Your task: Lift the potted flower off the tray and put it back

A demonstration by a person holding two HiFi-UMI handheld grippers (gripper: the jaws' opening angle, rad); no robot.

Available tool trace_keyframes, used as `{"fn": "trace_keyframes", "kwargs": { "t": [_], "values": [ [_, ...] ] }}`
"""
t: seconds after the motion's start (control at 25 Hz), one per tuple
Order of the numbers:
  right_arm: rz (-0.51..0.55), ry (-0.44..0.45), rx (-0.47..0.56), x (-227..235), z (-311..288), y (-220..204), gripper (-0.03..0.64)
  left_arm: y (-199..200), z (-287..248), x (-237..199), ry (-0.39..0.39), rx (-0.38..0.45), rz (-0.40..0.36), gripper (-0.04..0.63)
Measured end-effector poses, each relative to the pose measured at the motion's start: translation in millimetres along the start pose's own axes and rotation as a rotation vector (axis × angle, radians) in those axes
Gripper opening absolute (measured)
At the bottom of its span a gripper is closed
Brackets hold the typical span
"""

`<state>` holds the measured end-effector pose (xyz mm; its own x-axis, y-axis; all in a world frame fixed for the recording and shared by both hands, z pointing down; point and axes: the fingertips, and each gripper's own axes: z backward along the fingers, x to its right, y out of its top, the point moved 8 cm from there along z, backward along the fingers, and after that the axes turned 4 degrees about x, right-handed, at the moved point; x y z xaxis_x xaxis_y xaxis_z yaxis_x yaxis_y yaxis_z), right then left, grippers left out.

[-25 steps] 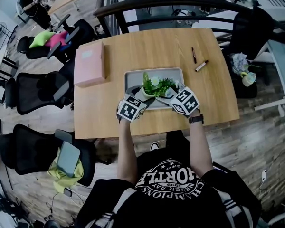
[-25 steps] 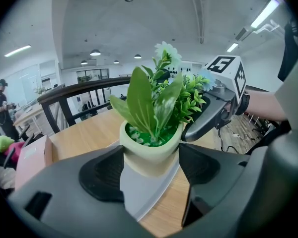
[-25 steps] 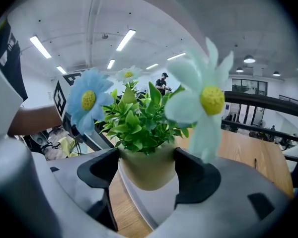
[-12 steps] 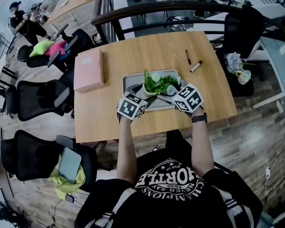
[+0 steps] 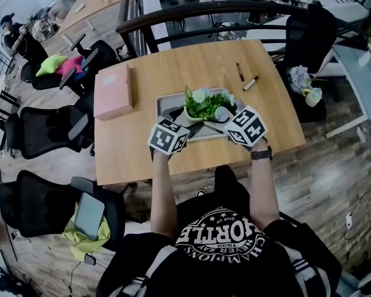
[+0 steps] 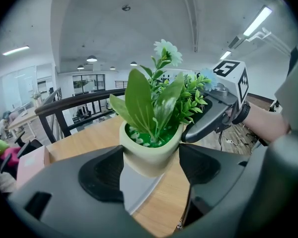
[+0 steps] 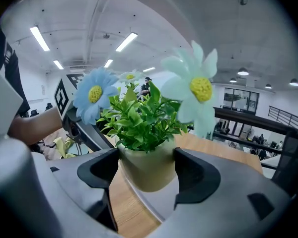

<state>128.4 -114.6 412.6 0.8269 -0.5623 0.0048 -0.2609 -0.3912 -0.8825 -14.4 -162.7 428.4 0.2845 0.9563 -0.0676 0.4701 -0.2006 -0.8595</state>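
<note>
Gripping from both sides: the left gripper (image 5: 182, 122) and right gripper (image 5: 226, 120) meet at the potted flower (image 5: 205, 106), one on each flank of its pale green pot.

- Left gripper view: both dark fingers (image 6: 102, 175) are pressed against the sides of the pot, which fills the narrow gap between them. The pot stands upright.
- Right gripper view: same hold from the opposite side, with the fingers (image 7: 196, 175) closed onto the pot walls. A blue daisy and a pale one rise above the leaves.
- Position of the pot: over the grey tray (image 5: 167, 106), towards its near edge. In both gripper views the pot's base appears clear of the tray surface, with grey tray showing underneath, so it looks raised a little.
- The tray lies flat on the wooden table (image 5: 173, 67), near the person's edge.
- Also on the table: a pink box (image 5: 113, 91) left of the tray, apart from it, and two markers (image 5: 245, 78) beyond the tray's far right corner.
- Black office chairs (image 5: 46, 129) stand along the table's left side; one holds a yellow-green cloth.
</note>
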Motion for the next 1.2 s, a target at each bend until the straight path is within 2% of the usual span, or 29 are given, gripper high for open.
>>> {"fn": "trace_keyframes", "kwargs": {
  "t": [0.6,0.88,1.2],
  "values": [
    [0.015,-0.032,0.070,-25,32,18,0.373,18,31,24,0.004,0.046,-0.042,0.367],
    [-0.033,-0.024,0.131,-32,46,21,0.371,25,44,35,0.001,0.077,-0.058,0.367],
    [-0.003,-0.045,0.154,-43,59,27,0.371,32,55,45,0.009,0.100,-0.098,0.367]
  ]
}}
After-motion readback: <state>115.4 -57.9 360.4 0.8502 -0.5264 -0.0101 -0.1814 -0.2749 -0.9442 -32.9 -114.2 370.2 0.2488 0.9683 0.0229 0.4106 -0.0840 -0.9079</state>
